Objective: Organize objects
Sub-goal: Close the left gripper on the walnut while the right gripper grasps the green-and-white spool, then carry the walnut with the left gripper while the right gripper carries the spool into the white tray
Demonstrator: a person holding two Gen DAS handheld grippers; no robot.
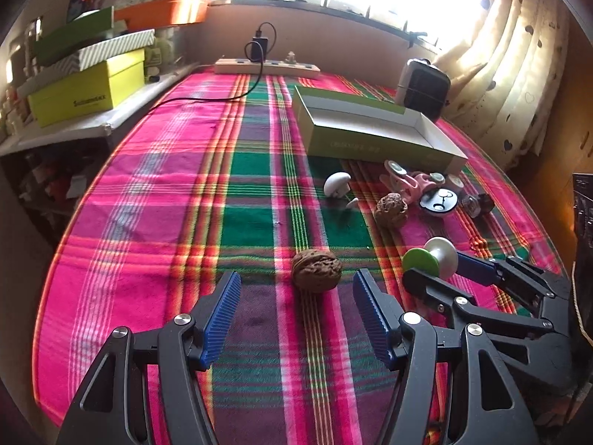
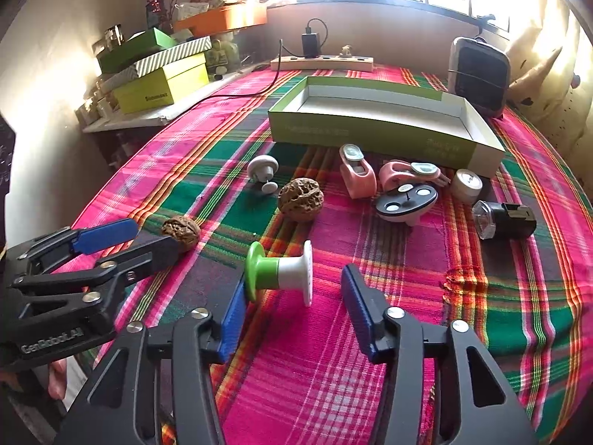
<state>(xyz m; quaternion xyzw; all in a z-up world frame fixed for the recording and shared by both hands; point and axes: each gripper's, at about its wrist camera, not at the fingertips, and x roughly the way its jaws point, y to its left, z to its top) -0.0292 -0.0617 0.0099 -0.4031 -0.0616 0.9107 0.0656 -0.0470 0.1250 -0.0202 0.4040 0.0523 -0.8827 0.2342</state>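
Note:
My left gripper point(image 1: 296, 289) is open, its blue pads either side of a brown walnut point(image 1: 316, 270) on the plaid cloth; the walnut also shows in the right wrist view point(image 2: 181, 233). My right gripper point(image 2: 292, 289) is open around a green and white spool point(image 2: 280, 273) lying on its side; the spool also shows in the left wrist view point(image 1: 431, 259). A second, larger walnut point(image 2: 300, 199) lies further back. An open green box point(image 2: 385, 118) with a white inside stands behind the loose objects.
Beyond the spool lie a white suction hook point(image 2: 262, 171), two pink clips point(image 2: 357, 174), a dark oval dish point(image 2: 406, 202), a small white jar point(image 2: 467, 185) and a black lamp-like piece point(image 2: 504, 220). A power strip point(image 2: 321, 62), a heater point(image 2: 478, 76) and stacked boxes point(image 2: 163, 85) stand at the back.

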